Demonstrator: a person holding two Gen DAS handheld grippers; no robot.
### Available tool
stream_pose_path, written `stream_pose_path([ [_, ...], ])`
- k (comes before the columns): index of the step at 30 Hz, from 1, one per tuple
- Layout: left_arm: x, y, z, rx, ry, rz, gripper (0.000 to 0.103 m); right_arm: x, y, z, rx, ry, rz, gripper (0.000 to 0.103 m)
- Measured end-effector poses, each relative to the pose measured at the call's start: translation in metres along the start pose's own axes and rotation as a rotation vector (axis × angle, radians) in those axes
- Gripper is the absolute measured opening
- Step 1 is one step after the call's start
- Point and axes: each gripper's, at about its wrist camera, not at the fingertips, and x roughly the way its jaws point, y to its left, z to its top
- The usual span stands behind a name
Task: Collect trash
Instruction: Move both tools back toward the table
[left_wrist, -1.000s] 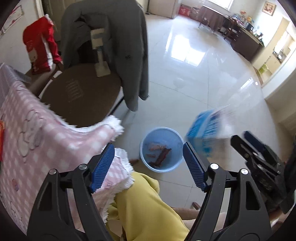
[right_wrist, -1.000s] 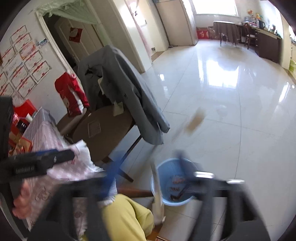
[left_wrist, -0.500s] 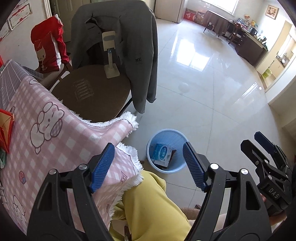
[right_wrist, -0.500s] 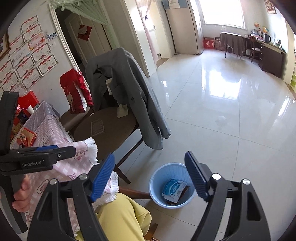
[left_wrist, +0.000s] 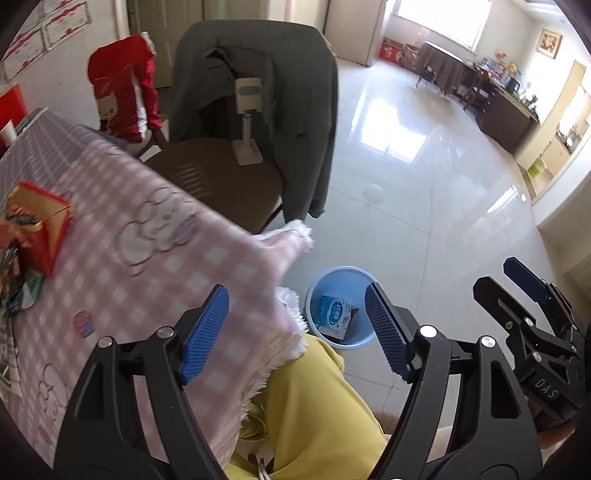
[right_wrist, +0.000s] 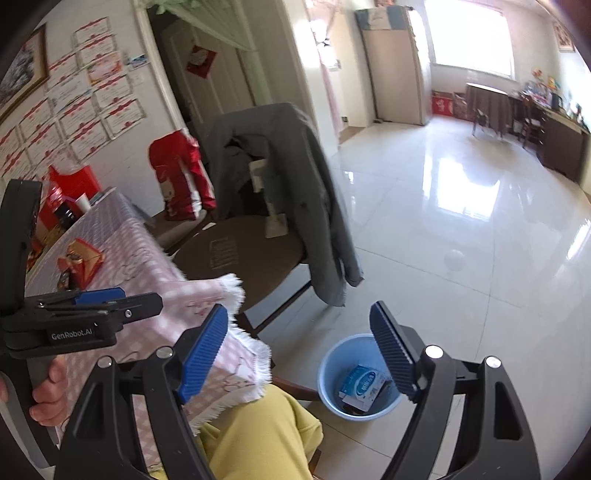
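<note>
Bin (left_wrist: 334, 341), light blue, sits on the tiled floor at lower centre of both views, beside the pink checked tablecloth (left_wrist: 155, 258). Blue-and-white carton (left_wrist: 333, 312) lies inside it on darker scraps. Left gripper (left_wrist: 297, 332): jaws spread wide, nothing held. Right gripper (right_wrist: 295, 350): jaws likewise wide apart, empty. Red box (left_wrist: 44, 225) stands on the cloth, left edge.

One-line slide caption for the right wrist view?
Right gripper open and empty above the blue bin, where a blue-and-white carton lies; left gripper beside the pink checked tablecloth.
</note>
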Motion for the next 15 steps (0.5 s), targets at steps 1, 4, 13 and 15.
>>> stream_pose_path([
  [1,-0.004,0.005,-0.002,-0.008,-0.006,0.006,0.075,0.000,0.009,0.001,-0.012,0.001,0.015,0.079],
  [4,-0.016,0.024,-0.009,-0.046,-0.028,0.031,0.077,0.001,0.031,0.004,-0.040,0.001,0.049,0.080],
  [13,-0.061,0.104,-0.046,-0.206,-0.085,0.126,0.079,0.014,0.116,0.010,-0.150,0.026,0.220,0.083],
  [15,-0.071,0.122,-0.055,-0.244,-0.098,0.154,0.079,0.016,0.140,0.011,-0.187,0.038,0.263,0.083],
])
